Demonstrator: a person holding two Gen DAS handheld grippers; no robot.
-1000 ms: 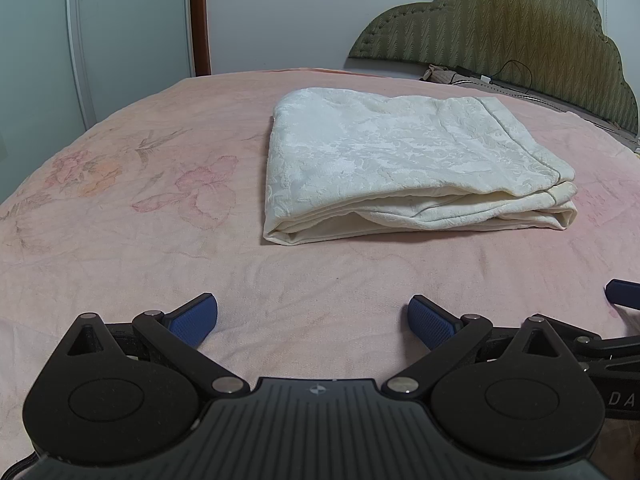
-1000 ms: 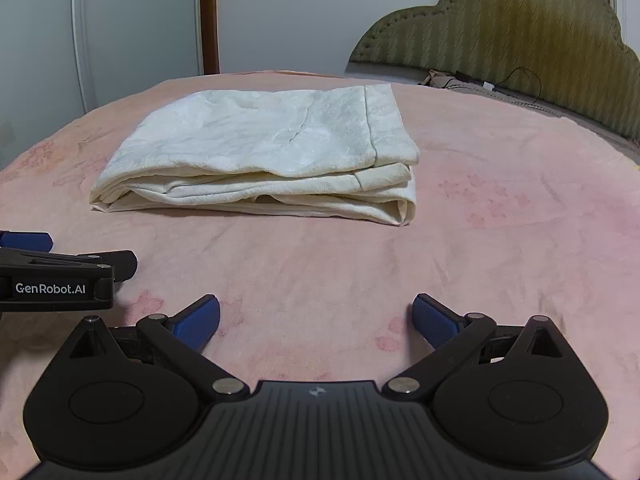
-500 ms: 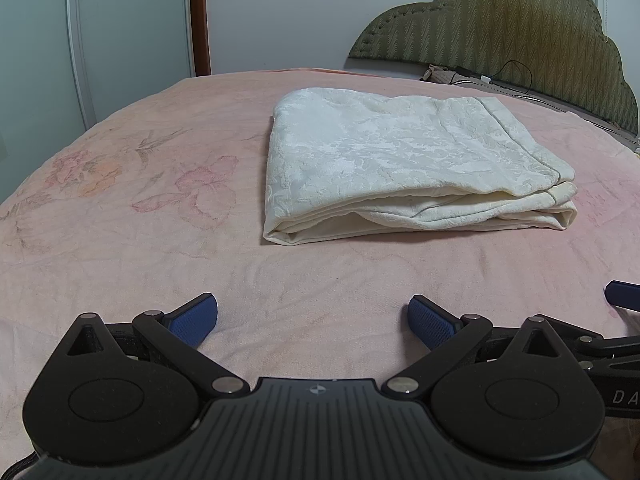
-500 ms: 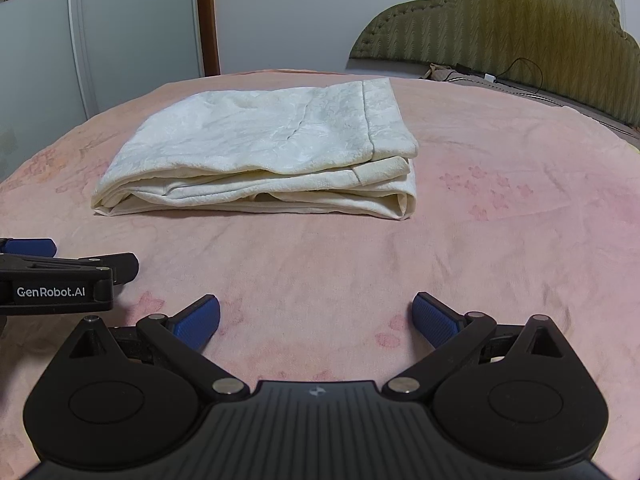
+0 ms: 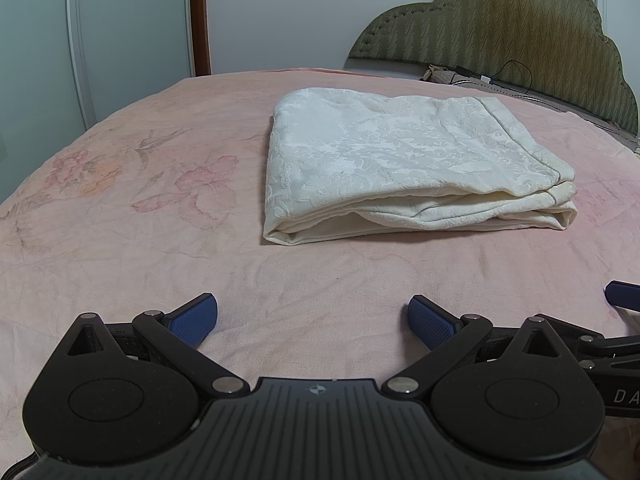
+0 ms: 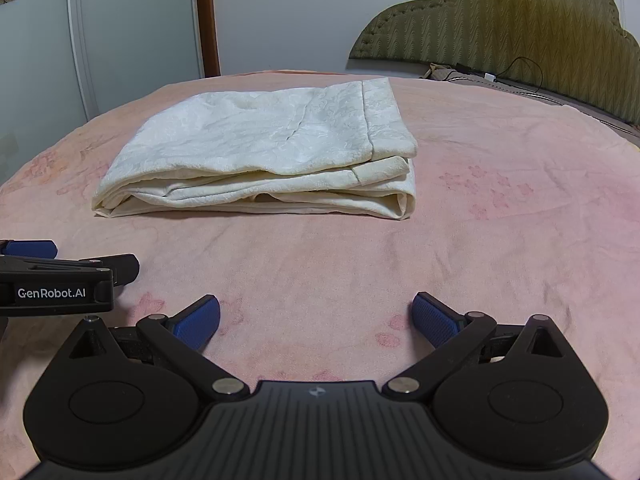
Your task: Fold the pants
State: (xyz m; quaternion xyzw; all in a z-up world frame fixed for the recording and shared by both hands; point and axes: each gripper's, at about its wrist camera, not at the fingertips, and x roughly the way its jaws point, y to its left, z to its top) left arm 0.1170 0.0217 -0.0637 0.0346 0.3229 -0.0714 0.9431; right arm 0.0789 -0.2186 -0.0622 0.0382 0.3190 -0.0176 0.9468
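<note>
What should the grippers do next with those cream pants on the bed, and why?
Probably back both away. The cream pants already lie in a layered bundle on the pink bedspread, and the left gripper and right gripper are open, empty and short of the cloth.

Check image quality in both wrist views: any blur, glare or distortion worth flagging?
Left wrist view: sharp, soft even light, strong fisheye bowing of the bed, dark vignette corners; folded pants cast a thin shadow. Right wrist view: equally sharp, same curvature, no glare; pants clear. Left gripper and right gripper in focus, open.
</note>
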